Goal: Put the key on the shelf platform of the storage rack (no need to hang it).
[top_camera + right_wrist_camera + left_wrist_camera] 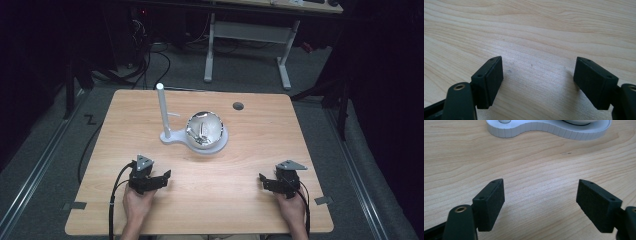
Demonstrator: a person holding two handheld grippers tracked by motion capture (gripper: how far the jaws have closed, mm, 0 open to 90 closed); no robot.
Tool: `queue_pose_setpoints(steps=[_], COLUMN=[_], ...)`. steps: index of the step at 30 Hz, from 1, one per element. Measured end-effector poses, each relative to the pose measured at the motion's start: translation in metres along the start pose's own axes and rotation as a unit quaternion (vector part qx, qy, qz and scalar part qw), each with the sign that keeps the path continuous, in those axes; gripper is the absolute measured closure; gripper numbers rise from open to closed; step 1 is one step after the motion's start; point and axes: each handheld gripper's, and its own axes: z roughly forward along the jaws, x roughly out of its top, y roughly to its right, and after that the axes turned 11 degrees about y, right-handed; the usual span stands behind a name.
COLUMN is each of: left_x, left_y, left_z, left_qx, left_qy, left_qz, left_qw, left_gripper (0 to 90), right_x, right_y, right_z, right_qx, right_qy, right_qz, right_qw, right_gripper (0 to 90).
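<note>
Both grippers, left point(159, 176) and right point(266, 181), rest on the table point(250, 150) with fingers wide and empty, seemingly waiting short of the bowl point(205, 129).

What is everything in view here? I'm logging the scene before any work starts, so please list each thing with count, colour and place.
Table: one, light wood, centre of the high view.
Stand base: one, white, flat, on the table's far middle; its near edge shows at the top of the left gripper view.
Post: one, white, upright on the left end of the stand base.
Bowl: one, shiny metal, on the right end of the stand base; contents unclear.
Table hole: one, dark, round, far right of the tabletop.
Desk frame: one, white legs, on the floor beyond the table.
Left hand-held gripper: one, black, near left, jaws wide apart, empty.
Right hand-held gripper: one, black, near right, jaws wide apart, empty.
</note>
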Motion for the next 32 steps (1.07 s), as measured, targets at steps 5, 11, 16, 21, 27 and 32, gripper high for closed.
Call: queue_pose_setpoints(steps=[5, 11, 16, 21, 27, 32], left_x=[-0.001, -0.003, -0.005, -0.005, -0.005, -0.005], left_y=[0.001, 0.002, 0.005, 0.011, 0.012, 0.012], left_z=[0.002, 0.007, 0.012, 0.014, 0.014, 0.014], left_qx=[0.004, 0.005, 0.011, 0.026, 0.031, 0.031], left_qy=[-0.001, -0.011, -0.02, -0.027, -0.029, -0.028], left_qz=[0.005, 0.01, 0.021, 0.039, 0.042, 0.041], left_qw=[1.0, 0.9999, 0.9995, 0.9985, 0.9982, 0.9983], left_gripper=[23.1, 23.3, 23.2, 24.2, 23.9, 23.9], right_x=[0.0, 0.0, 0.0, 0.0, 0.0, 0.0], right_y=[0.0, 0.0, 0.0, 0.0, 0.0, 0.0], right_z=[0.0, 0.0, 0.0, 0.0, 0.0, 0.0], right_qx=[0.0, 0.0, 0.0, 0.0, 0.0, 0.0], right_qy=[0.0, 0.0, 0.0, 0.0, -0.001, -0.001], right_qz=[0.0, 0.0, 0.0, 0.0, 0.0, 0.0], right_qw=[1.0, 1.0, 1.0, 1.0, 1.0, 1.0], right_gripper=[24.0, 24.0, 24.0, 24.0, 24.0, 24.1])
